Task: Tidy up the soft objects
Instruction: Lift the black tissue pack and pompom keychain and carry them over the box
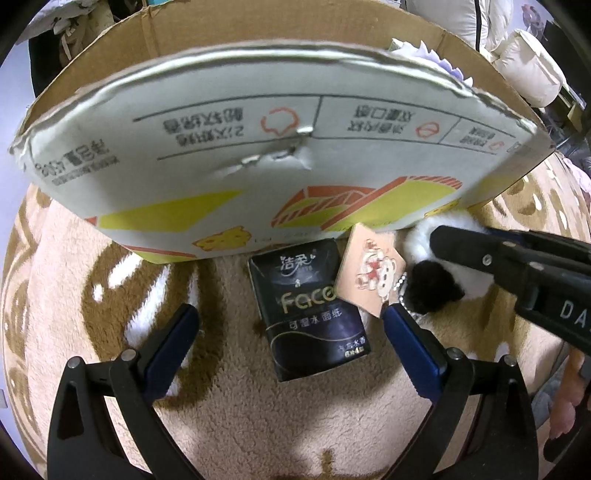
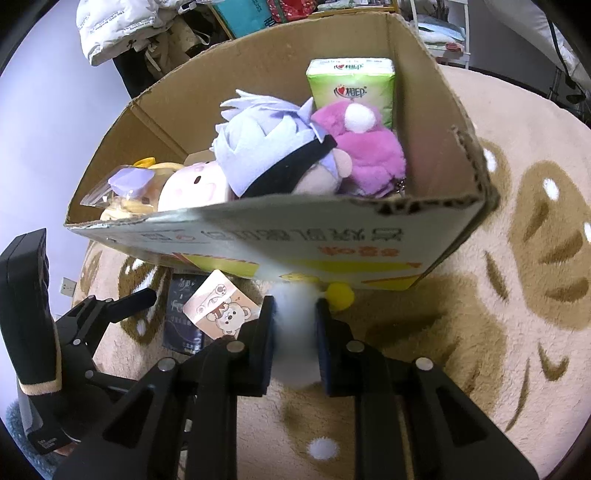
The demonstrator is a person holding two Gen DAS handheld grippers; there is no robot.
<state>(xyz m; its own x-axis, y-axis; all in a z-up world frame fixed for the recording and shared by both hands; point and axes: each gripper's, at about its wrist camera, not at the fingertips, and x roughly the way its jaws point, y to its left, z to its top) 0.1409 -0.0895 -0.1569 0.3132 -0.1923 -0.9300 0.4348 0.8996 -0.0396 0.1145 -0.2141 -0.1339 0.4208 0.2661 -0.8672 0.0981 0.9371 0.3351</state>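
A cardboard box (image 2: 436,147) stands on the rug and holds a lilac-haired plush doll (image 2: 273,147), a pink plush (image 2: 369,151), a pale pink plush (image 2: 192,188) and a green tissue pack (image 2: 351,88). My right gripper (image 2: 293,325) is shut on a white fluffy plush (image 2: 295,332) with a yellow pompom (image 2: 341,295), just in front of the box. In the left wrist view this plush (image 1: 436,236) shows a black part and a paper tag (image 1: 373,269). My left gripper (image 1: 291,325) is open around a black tissue pack (image 1: 310,306) lying on the rug.
The box's near wall (image 1: 258,155) fills the left wrist view. The beige and brown patterned rug (image 2: 517,258) spreads to the right. Jackets (image 2: 122,29) and clutter lie behind the box.
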